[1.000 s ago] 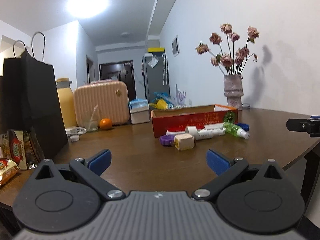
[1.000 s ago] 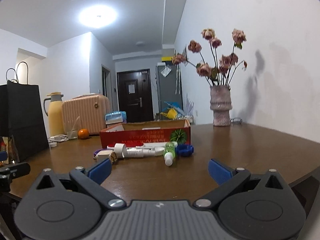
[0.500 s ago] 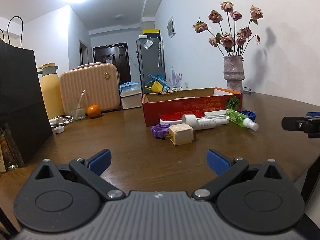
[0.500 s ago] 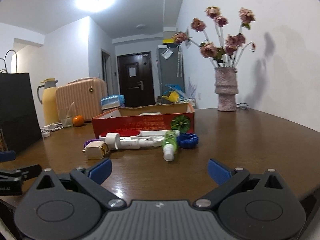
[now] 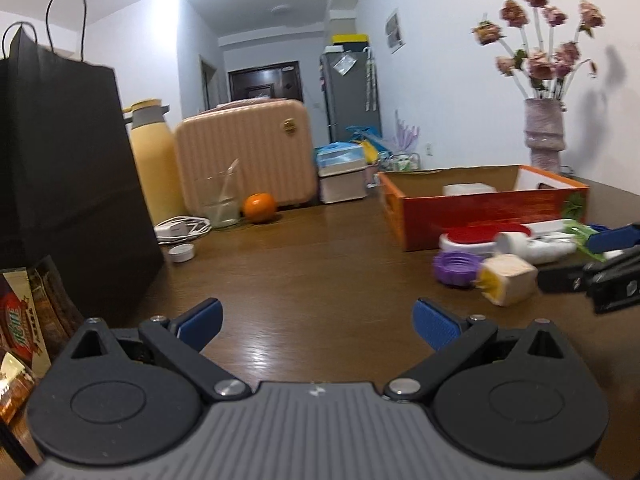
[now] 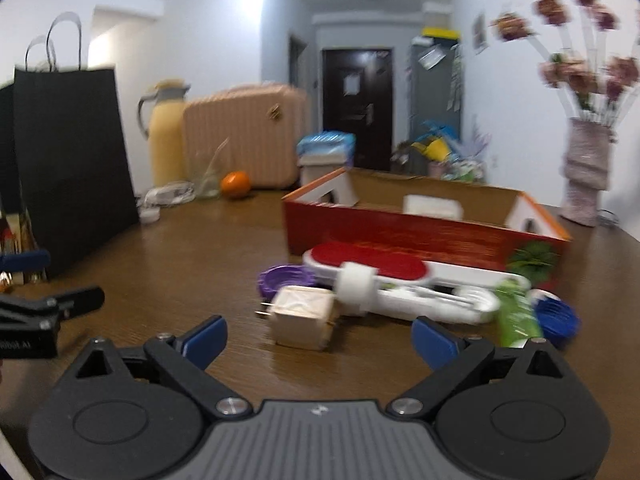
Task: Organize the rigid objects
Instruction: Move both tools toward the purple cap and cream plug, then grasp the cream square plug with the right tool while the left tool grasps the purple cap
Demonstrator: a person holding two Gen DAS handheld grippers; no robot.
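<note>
A red cardboard box (image 6: 424, 236) stands open on the brown table, with a white item (image 6: 432, 206) inside. In front of it lie a white and red case (image 6: 372, 260), a white handled tool (image 6: 400, 296), a purple cap (image 6: 284, 280), a beige plug cube (image 6: 302, 316), a green bottle (image 6: 516, 316) and a blue cap (image 6: 558, 320). My right gripper (image 6: 318, 340) is open, just short of the plug cube. My left gripper (image 5: 316, 324) is open over bare table, left of the purple cap (image 5: 458, 266) and the cube (image 5: 506, 278).
A black paper bag (image 5: 68, 160), snack packets (image 5: 24, 320), a yellow flask (image 5: 154, 156), a pink case (image 5: 244, 156), a glass (image 5: 220, 200), an orange (image 5: 260, 207) and a charger cable (image 5: 182, 226) stand at the left and back. A vase of flowers (image 5: 544, 132) is at the back right.
Both grippers have moved forward over the table and turned left. The right one has come close to the plug cube. Both stay open.
</note>
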